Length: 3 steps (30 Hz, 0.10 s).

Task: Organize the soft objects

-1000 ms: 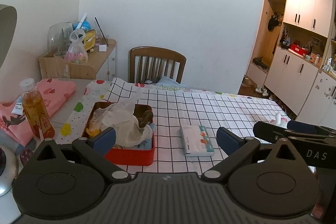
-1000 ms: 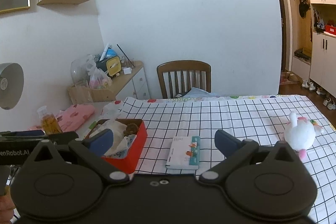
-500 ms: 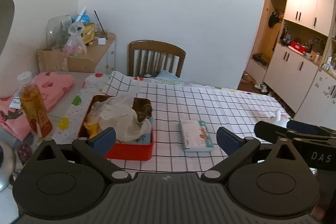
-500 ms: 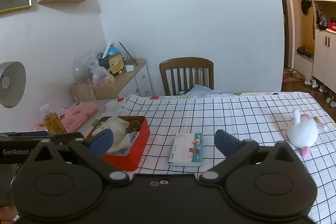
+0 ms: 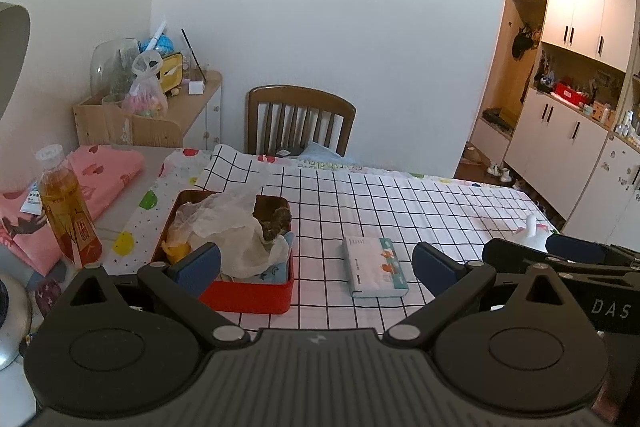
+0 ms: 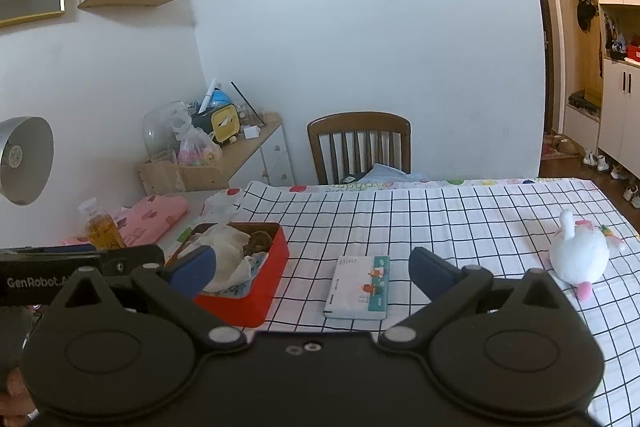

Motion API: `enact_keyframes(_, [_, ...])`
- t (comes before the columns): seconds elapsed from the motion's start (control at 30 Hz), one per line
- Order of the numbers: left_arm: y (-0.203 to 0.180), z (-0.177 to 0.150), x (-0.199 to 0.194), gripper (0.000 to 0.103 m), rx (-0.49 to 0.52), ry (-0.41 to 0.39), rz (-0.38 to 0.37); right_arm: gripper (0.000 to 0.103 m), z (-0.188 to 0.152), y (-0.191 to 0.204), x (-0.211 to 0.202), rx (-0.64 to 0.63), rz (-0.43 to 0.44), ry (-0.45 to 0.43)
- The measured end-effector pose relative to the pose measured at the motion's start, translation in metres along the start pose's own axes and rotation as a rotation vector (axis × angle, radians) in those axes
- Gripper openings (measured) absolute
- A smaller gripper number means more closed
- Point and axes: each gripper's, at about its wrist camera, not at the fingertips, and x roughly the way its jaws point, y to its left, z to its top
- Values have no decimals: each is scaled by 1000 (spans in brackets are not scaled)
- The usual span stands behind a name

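Observation:
A red box (image 5: 244, 293) (image 6: 256, 287) on the checked tablecloth holds white cloth (image 5: 236, 231) and other soft items. A tissue pack (image 5: 374, 267) (image 6: 360, 287) lies to its right. A white plush toy (image 6: 578, 259) lies at the table's right side; only its top shows in the left wrist view (image 5: 530, 233). My left gripper (image 5: 316, 265) is open and empty, above the table's near edge, before the box and pack. My right gripper (image 6: 312, 267) is open and empty, held alike. The right gripper (image 5: 560, 259) also shows in the left wrist view.
A bottle of amber drink (image 5: 66, 207) and pink folded fabric (image 5: 100, 175) sit at the left. A wooden chair (image 5: 300, 119) stands behind the table. A cluttered side cabinet (image 5: 160, 107) is at the back left. White cupboards (image 5: 568, 87) stand at the right.
Both grippers have drifted slightly; the views shift and tilt a little. Both stay open and empty. Nothing on the table has moved.

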Motion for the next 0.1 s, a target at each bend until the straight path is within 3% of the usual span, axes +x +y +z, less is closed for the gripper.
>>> enact_keyframes(0.1, [-1, -1, 1, 103, 2, 6, -2, 103, 0, -2, 1, 0, -6, -3])
